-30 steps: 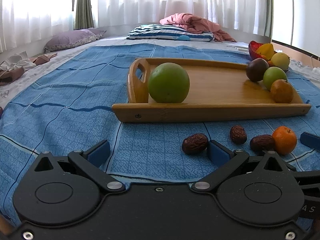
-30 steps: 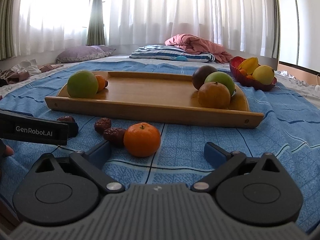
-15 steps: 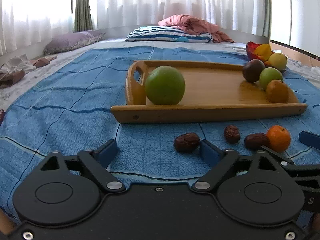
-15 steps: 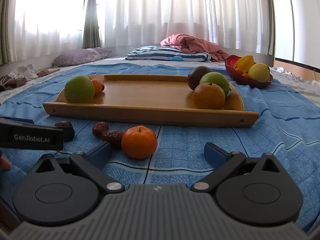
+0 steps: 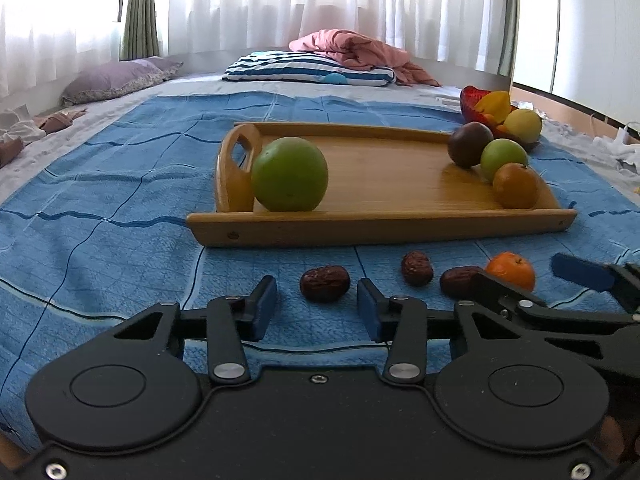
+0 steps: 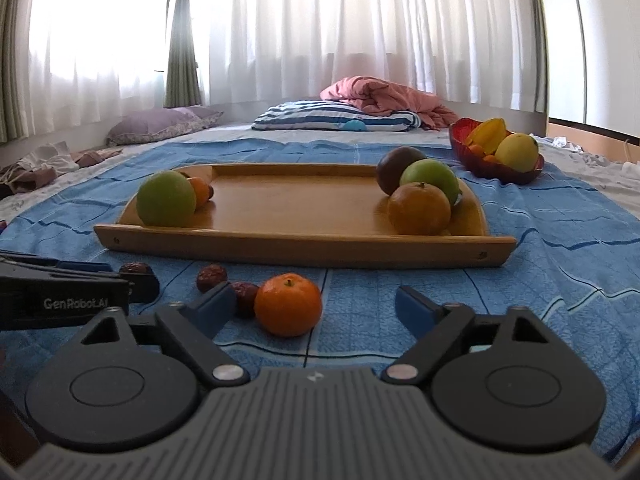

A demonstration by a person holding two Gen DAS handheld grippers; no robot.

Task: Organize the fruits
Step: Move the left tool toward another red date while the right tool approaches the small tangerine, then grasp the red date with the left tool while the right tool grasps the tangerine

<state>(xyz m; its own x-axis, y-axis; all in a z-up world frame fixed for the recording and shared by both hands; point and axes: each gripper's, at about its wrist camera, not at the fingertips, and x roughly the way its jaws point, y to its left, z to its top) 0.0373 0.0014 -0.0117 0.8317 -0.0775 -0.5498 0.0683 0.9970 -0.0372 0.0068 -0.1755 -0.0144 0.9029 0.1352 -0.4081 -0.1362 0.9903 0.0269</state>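
On a bed (image 5: 100,216) covered with a blue quilted spread, a wooden tray (image 5: 384,228) lay at twelve o'clock from both wrist cameras. A large green fruit (image 5: 289,174) sat at the tray's nine o'clock end. A dark plum-coloured fruit (image 5: 469,144), a smaller green fruit (image 5: 503,157) and an orange (image 5: 515,185) clustered at its three o'clock end. Beyond the tray, at about one o'clock, a red bowl (image 6: 464,140) held yellow fruit.

On the spread in front of the tray lay three dried red dates and a mandarin (image 6: 288,305). The left tool (image 5: 316,308) had just been closing. Its blue pads stood partly open on either side of the nearest date (image 5: 324,283), which lay just ahead of the tips, not yet pinched. The right tool (image 6: 316,304) had also just been narrowing, yet remained wide. The mandarin sat between its pads, nearer the nine o'clock pad and gripped by neither. A second date (image 6: 245,295) touched that pad's tip.

The two tools were close together, so they could collide as they shut. The small, wrinkled date could slip forward out of the left pads if they closed short of it. The right tool might catch the neighbouring date along with the mandarin, or nudge the round mandarin so that it rolled away over the soft spread.
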